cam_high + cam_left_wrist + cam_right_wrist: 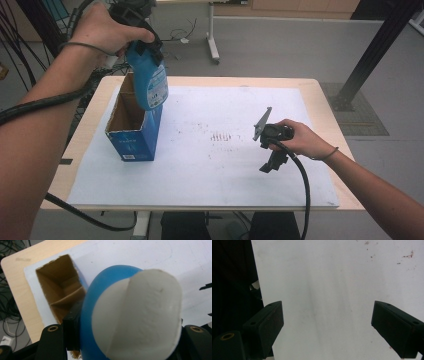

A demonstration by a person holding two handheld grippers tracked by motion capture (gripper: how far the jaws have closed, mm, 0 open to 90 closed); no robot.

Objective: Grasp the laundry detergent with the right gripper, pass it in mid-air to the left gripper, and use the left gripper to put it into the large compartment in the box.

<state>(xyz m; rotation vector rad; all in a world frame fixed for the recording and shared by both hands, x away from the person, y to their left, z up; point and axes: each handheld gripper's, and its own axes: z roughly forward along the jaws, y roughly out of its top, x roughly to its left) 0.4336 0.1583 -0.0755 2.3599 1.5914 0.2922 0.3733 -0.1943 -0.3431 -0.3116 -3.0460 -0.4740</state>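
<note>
A blue bottle (150, 82) with a printed label hangs tilted over the open top of a blue cardboard box (132, 127). My left gripper (144, 47) is shut on the bottle's upper part. In the left gripper view the bottle's white end (140, 315) is close to the camera, and the box's brown inside (57, 290) lies below it. My right gripper (270, 164) is held low over the white sheet (200, 170) at the right, jaws open, with nothing between them (327, 325).
The wooden table (320, 100) carries the white sheet, which has small reddish marks (220, 136) near its middle. The box stands at the sheet's left edge. Cables trail from both grippers. A black frame post (370, 55) stands beyond the table's far right corner.
</note>
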